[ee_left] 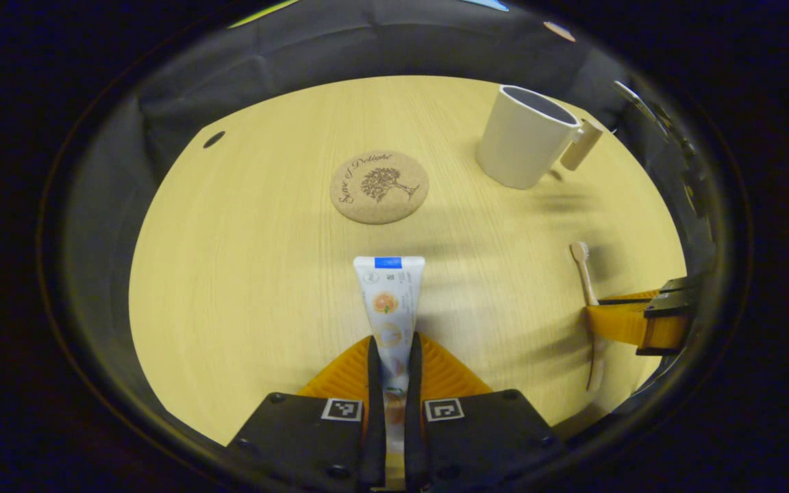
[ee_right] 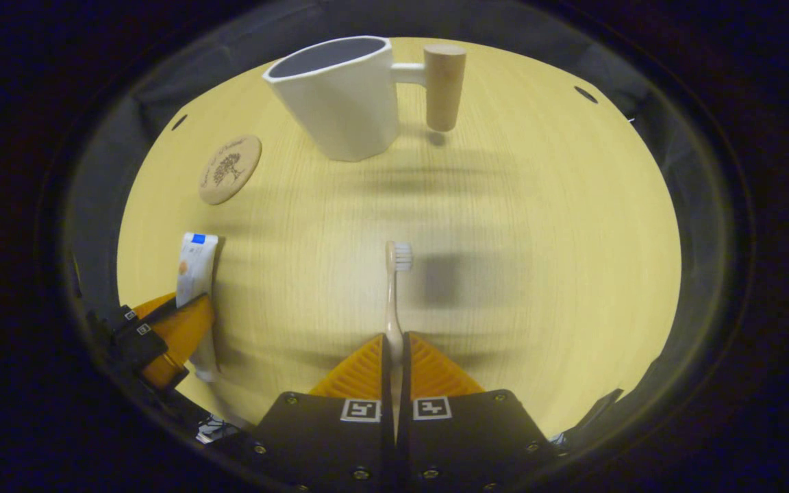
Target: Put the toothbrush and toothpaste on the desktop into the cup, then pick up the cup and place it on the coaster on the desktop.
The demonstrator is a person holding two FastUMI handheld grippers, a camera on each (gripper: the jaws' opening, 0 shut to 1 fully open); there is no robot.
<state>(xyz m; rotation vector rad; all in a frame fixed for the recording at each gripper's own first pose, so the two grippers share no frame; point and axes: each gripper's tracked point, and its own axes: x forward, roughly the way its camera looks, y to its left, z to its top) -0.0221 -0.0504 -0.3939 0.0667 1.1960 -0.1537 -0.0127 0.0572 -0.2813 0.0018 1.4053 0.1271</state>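
Left gripper [ee_left: 393, 356]: fingers clenched on the white toothpaste tube with a blue end band and orange fruit print [ee_left: 390, 301]; seen from the right gripper view at the left edge [ee_right: 185, 322], gripping the same tube [ee_right: 196, 274].
Toothpaste axis: long axis runs straight ahead along the left gripper's fingers, blue-banded flat end pointing toward the round cork coaster with a tree engraving [ee_left: 379, 186]; the tube's near end is hidden between the fingers.
Right gripper [ee_right: 394, 359]: fingers clenched on the handle of the pale wooden toothbrush with white bristles [ee_right: 394, 287]; in the left gripper view it sits at the right edge [ee_left: 631, 322], partly cut off.
Toothbrush axis: lies along the right gripper's fingers, bristled head [ee_left: 579, 252] pointing toward the cup; whether it touches the counter I cannot tell.
Cup: white faceted mug with a wooden peg handle [ee_right: 343, 92], upright on the light wood-grain counter [ee_left: 244, 274], to the right of the coaster and well apart from it, handle on the side away from the coaster.
Coaster: flat on the counter [ee_right: 230, 169], bare, between cup and toothpaste.
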